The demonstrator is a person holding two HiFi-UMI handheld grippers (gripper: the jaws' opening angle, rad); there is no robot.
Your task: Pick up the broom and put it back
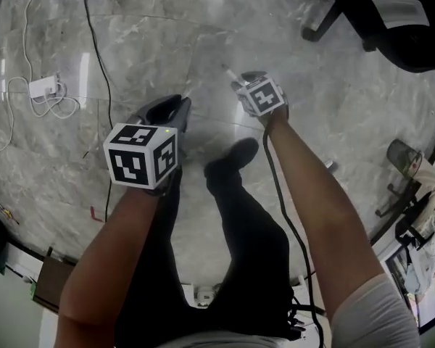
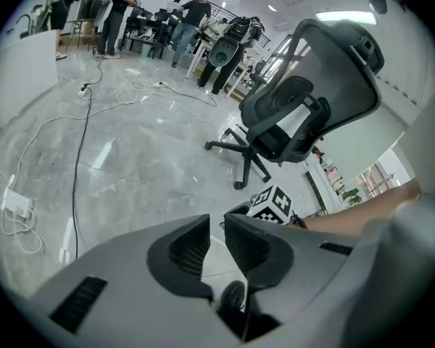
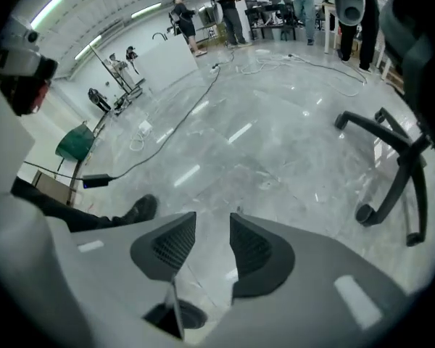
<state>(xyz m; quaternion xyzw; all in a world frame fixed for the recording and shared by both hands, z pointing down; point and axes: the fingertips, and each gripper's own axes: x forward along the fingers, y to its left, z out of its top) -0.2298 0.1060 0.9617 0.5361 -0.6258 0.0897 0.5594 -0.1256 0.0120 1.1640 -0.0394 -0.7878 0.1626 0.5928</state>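
No broom shows in any view. In the head view my left gripper hangs over the grey marble floor, pointing down, its marker cube near the middle left. Its jaws stand a narrow gap apart with nothing between them. My right gripper is a little further ahead and to the right. Its jaws are wide apart and empty over bare floor. The right gripper's marker cube shows just past the left jaws in the left gripper view.
A black office chair stands at the far right, its wheeled base close to my right gripper. A white power strip with coiled cable and a black cable lie at left. The person's black shoe is underneath. People stand far back.
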